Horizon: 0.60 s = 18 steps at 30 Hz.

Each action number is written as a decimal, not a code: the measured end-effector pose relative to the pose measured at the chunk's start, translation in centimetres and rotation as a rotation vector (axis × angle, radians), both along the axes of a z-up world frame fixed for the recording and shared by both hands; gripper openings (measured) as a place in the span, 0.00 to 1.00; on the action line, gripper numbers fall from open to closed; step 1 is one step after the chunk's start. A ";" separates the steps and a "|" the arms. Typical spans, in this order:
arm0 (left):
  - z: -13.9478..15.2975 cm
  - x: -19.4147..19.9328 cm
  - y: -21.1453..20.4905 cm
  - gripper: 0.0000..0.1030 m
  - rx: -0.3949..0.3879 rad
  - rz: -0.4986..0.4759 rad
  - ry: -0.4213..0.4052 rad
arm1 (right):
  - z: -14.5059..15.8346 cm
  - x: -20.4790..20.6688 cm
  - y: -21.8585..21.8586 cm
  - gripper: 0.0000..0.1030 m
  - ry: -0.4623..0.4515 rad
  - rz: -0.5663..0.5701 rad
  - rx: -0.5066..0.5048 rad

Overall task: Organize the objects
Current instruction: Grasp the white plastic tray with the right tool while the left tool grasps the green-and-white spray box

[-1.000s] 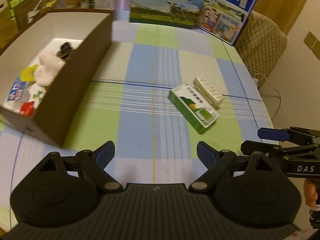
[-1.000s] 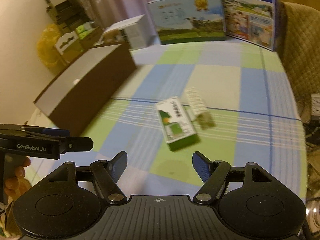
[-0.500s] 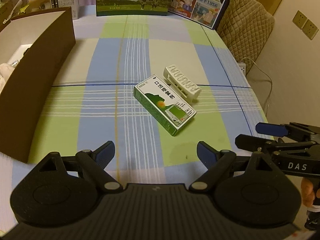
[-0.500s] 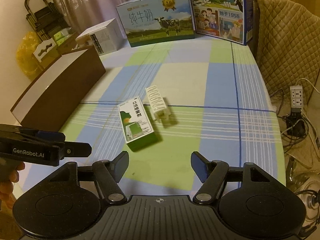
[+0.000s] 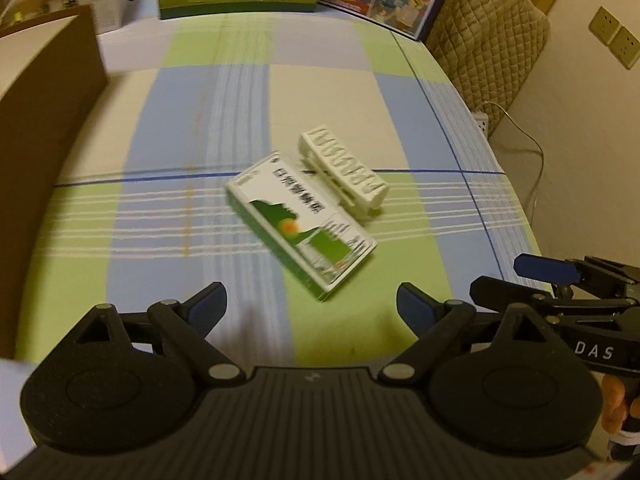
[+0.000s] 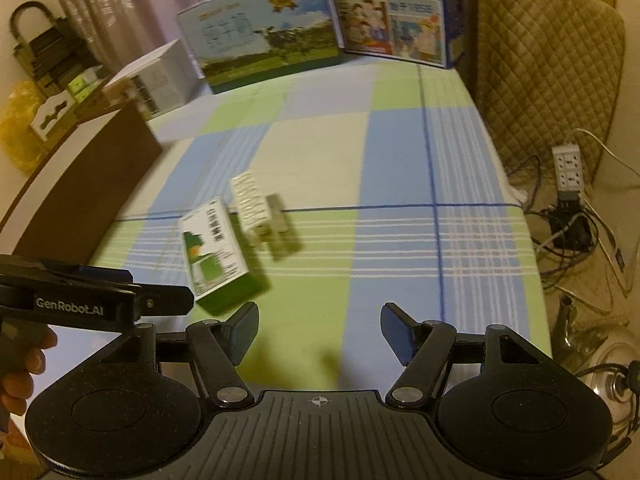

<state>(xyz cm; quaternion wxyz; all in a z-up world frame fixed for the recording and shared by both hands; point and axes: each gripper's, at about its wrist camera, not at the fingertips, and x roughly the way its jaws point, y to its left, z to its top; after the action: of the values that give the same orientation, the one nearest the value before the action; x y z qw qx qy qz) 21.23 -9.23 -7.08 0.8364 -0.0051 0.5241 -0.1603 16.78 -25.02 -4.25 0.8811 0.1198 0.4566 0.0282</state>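
Observation:
A green and white carton (image 5: 302, 222) lies flat on the checked tablecloth, and a white ribbed clip-like object (image 5: 345, 170) lies touching its far right side. Both also show in the right wrist view, the carton (image 6: 212, 250) and the white object (image 6: 256, 208). My left gripper (image 5: 312, 306) is open and empty, just short of the carton. My right gripper (image 6: 318, 330) is open and empty, to the right of the carton. Each gripper shows at the edge of the other's view.
A brown cardboard box (image 5: 44, 120) with a white inside stands at the left. Two large milk cartons (image 6: 264, 46) and a white box (image 6: 156, 82) stand at the table's far edge. A quilted chair (image 6: 536, 64) and a power strip (image 6: 568, 168) are on the right.
My left gripper has swung right, away from the brown box, and come closer to the green carton. My right gripper has also shifted, and the carton now sits left of its jaws.

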 end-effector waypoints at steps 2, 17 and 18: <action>-0.5 0.7 -0.9 0.88 0.007 -0.013 0.007 | -0.2 0.2 -0.6 0.64 0.008 -0.016 -0.001; -4.6 5.5 -3.8 0.88 0.085 0.042 0.063 | -1.5 1.9 -3.5 0.64 0.044 -0.077 -0.006; -4.8 5.7 -3.5 0.88 0.085 0.051 0.067 | -1.6 2.0 -3.4 0.64 0.045 -0.074 -0.005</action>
<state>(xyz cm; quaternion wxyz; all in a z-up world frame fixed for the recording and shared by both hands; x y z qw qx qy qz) 26.88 -12.72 -11.84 0.8218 0.0115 0.5577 -0.1162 18.82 -28.44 -5.84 0.8713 0.1349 0.4718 -0.0086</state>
